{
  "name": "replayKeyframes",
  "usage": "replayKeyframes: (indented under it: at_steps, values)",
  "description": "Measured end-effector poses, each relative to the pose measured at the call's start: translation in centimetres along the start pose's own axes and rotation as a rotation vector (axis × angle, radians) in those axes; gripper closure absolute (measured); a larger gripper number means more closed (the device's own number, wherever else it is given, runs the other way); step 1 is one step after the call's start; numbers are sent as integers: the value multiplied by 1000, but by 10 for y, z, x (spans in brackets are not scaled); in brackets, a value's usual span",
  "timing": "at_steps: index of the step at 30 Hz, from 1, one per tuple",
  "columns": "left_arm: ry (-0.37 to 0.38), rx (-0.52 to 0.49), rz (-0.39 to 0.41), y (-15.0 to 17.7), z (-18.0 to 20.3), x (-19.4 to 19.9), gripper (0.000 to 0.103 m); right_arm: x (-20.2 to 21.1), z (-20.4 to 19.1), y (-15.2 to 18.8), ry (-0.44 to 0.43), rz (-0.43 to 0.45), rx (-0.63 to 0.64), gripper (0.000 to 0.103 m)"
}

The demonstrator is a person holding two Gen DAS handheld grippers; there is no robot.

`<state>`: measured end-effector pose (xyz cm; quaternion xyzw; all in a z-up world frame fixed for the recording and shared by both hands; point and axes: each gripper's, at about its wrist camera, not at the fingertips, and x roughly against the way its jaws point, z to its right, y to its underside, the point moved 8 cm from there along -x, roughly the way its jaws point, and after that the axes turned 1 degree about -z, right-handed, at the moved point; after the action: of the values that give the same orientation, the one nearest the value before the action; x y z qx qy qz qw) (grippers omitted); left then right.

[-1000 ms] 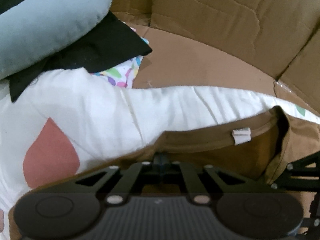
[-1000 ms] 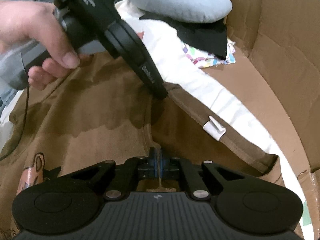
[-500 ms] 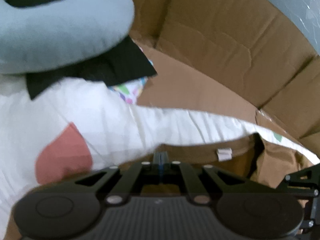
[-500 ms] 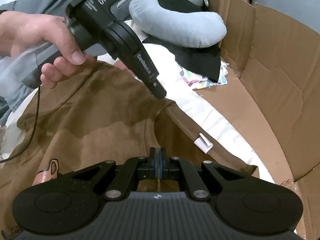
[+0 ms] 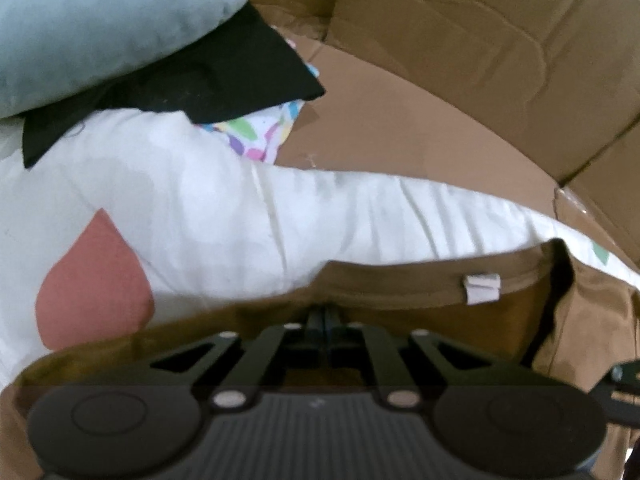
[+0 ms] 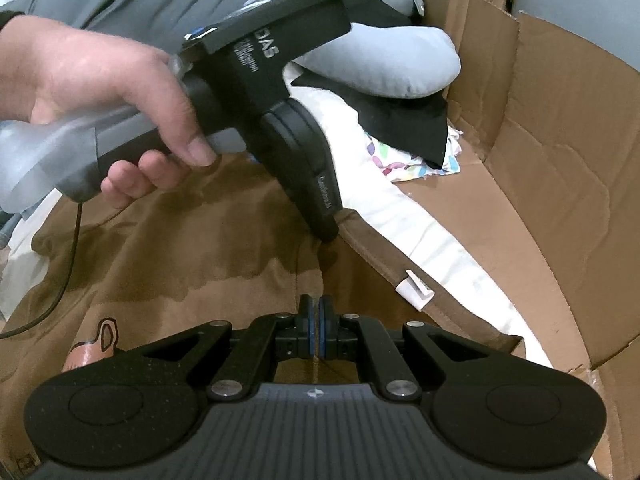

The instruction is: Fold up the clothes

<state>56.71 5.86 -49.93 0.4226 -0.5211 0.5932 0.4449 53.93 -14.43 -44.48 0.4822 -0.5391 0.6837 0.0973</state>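
The right hand-held gripper (image 6: 319,330) has its two fingers squeezed together on the neck edge of the brown shirt (image 6: 192,264), and the left hand-held gripper (image 6: 328,236), held in a hand (image 6: 100,96), pinches the same neck edge a little farther along. The shirt lies spread over a white cloth (image 5: 208,216) inside a cardboard box (image 6: 560,168), with its white tag (image 6: 414,289) near the box's right wall and a blue pillow (image 6: 384,60) on a black cloth (image 6: 412,124) at the far side. I think the thin edge could slip out of a pinch if the two pull apart too hard, or the white cloth could get dragged along and bunch the fold.
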Motion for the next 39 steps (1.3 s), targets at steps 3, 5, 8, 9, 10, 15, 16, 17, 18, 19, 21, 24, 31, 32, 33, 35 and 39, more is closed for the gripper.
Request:
replayKeyframes:
  at_steps: [3,5,8,9,10,15,16,17,18,19,21,24,31,32,33,35,39]
  values:
    - [-16,-6,-7,0,2,0,102,-1,-1,2,-3,-11,-7,102]
    - [-25,-6,-7,0,3,2,103,-4,-1,4,-3,-18,-12,102]
    - [3,34,2,0,0,7,103,-7,-1,4,1,-21,-18,102]
    - [17,42,8,0,-1,10,103,-6,0,3,2,-18,-19,102]
    - [32,51,16,1,-2,14,103,-5,0,3,3,-15,-20,102]
    - [73,72,70,-2,-7,33,103,3,2,0,11,10,-21,102]
    - [75,77,82,-4,-9,36,103,3,3,0,14,11,-20,102]
    - [77,81,93,-6,-11,39,103,3,4,-1,15,10,-21,102]
    - [78,85,95,-7,-13,40,103,1,4,-1,16,5,-25,102]
    - [76,86,90,-9,-15,38,103,0,5,0,17,-2,-29,102]
    - [70,85,77,-12,-16,32,103,-4,6,3,11,-34,-51,100]
    - [65,77,63,-12,-17,25,103,-6,10,5,-4,-55,-100,91]
    - [51,52,64,-9,-20,21,102,-13,32,-9,-46,-5,-290,72]
    - [48,48,64,-9,-21,20,102,-15,35,-10,-56,-3,-318,72]
    - [46,45,64,-8,-21,19,102,-19,36,-12,-67,-6,-339,72]
    - [42,37,65,-8,-23,18,101,-27,37,-14,-87,-15,-371,72]
    - [66,42,75,-6,-25,20,101,-45,30,-21,-109,-36,-385,72]
